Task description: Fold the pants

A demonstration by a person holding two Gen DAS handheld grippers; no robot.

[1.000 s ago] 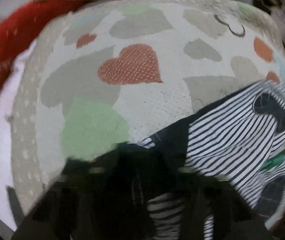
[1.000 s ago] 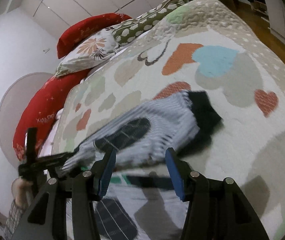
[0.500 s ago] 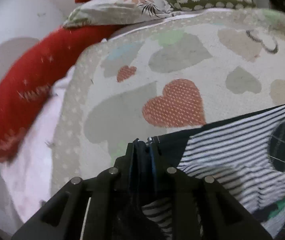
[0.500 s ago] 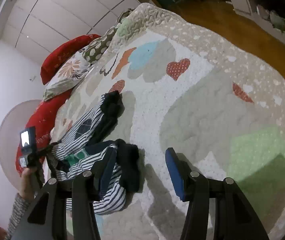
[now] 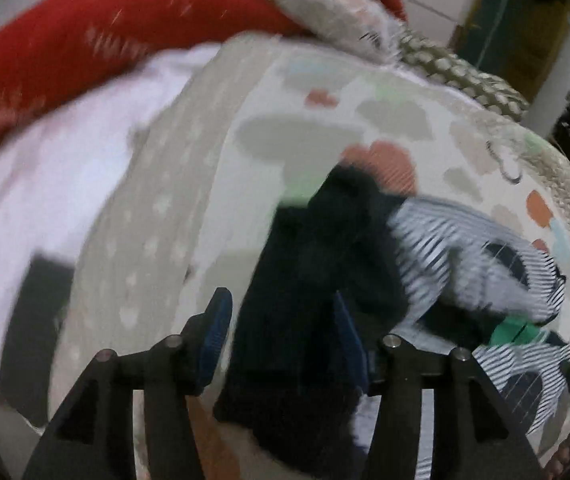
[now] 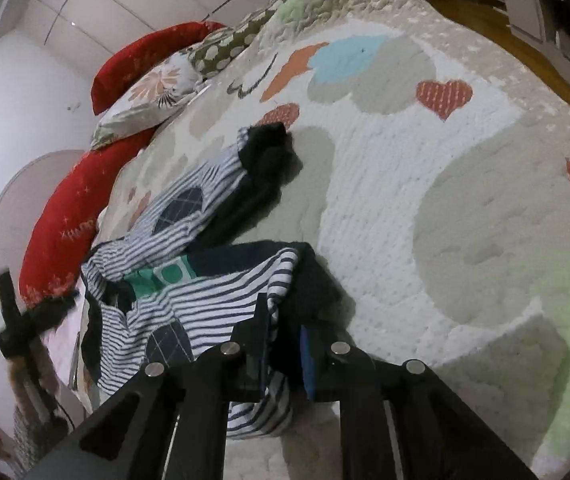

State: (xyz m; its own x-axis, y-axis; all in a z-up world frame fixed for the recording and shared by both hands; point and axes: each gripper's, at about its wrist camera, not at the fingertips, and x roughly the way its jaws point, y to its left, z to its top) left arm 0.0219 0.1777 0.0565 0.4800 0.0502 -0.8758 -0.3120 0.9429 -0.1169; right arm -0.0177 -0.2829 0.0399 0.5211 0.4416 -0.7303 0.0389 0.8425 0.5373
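The pants [image 6: 189,216] are black-and-white striped with dark cuffs, dark knee patches and a green waistband patch. They lie crumpled on the heart-patterned quilt [image 6: 425,184]. In the right wrist view my right gripper [image 6: 285,340] is shut on the striped cloth and dark cuff of the near leg. In the blurred left wrist view my left gripper [image 5: 281,332] is open, with the pants' dark cuff [image 5: 317,280] lying between and beyond its fingers. The striped part [image 5: 465,256] stretches off to the right.
Red bolster pillows [image 6: 65,216] and a floral pillow [image 6: 153,96] lie along the bed's far side. A white sheet [image 5: 45,184] shows beside the quilt. Wooden floor [image 6: 485,20] runs past the bed's far edge.
My left gripper has opened and let go of the dark cuff, and it is moving fast. My right gripper has come down and shut on the near leg of the pants.
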